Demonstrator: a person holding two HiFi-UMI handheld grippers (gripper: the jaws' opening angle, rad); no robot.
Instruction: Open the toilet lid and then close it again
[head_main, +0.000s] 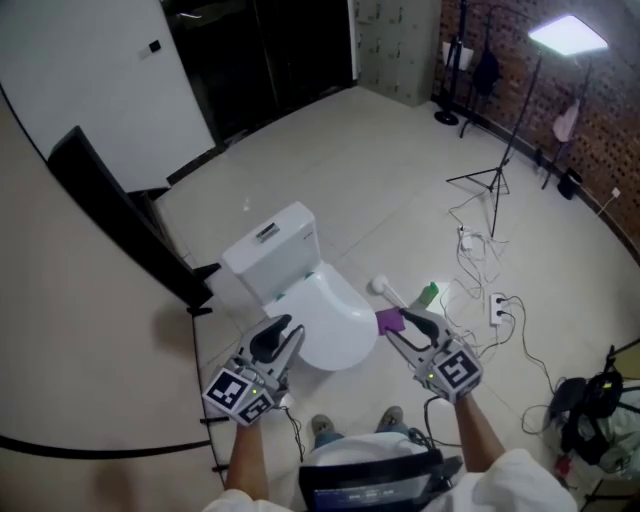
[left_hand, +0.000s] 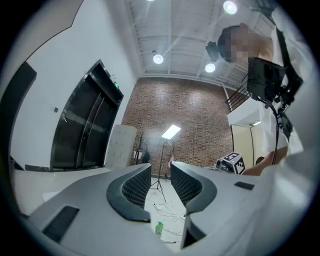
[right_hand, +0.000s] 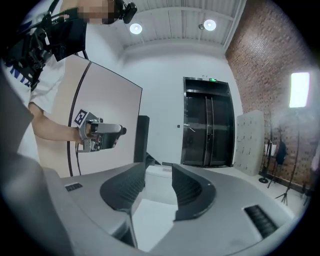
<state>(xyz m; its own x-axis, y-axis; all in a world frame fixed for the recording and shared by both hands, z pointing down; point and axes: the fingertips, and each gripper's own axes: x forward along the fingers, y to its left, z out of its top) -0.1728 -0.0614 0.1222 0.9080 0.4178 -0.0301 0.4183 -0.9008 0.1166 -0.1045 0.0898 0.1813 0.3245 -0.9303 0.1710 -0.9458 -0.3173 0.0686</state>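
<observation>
Both grippers are released and hold nothing: the left gripper (head_main: 285, 335) (left_hand: 160, 172) has its two grey jaws parted, with only far floor and a lamp stand seen through the gap, and the right gripper (head_main: 408, 322) (right_hand: 159, 172) is also parted, with only the distant toilet seen between its jaws. From the head view, the person holds them high in front of the body, well above the white ceramic toilet (head_main: 300, 290). Its smooth white oval lid (head_main: 332, 322) lies down, closed, in front of the white rectangular tank (head_main: 268, 248), so I judge that the opening is not under way at this moment. To do this step well, I think one gripper should come down to the front edge of the lid, away from the hinge. One jaw should slip under the rim, or both should pinch the edge lightly. The lift should then follow the arc of the hinge until the lid leans on the tank. The way back should be slow, so the lid does not slam or slide out of the jaws, because the surface looks glossy and slippery. A small green bottle (head_main: 428, 294) and loose black and white cables (head_main: 480, 300) lie on the pale floor just beside the toilet, so the feet must stay clear of them. As for writing, each gripper carries a cube with black and white square markers (head_main: 238, 392), which are patterns and not words. A small green sign (right_hand: 213, 79) over the dark lift doors (right_hand: 207, 127) is too small to read, and I can see no brand on the toilet.
</observation>
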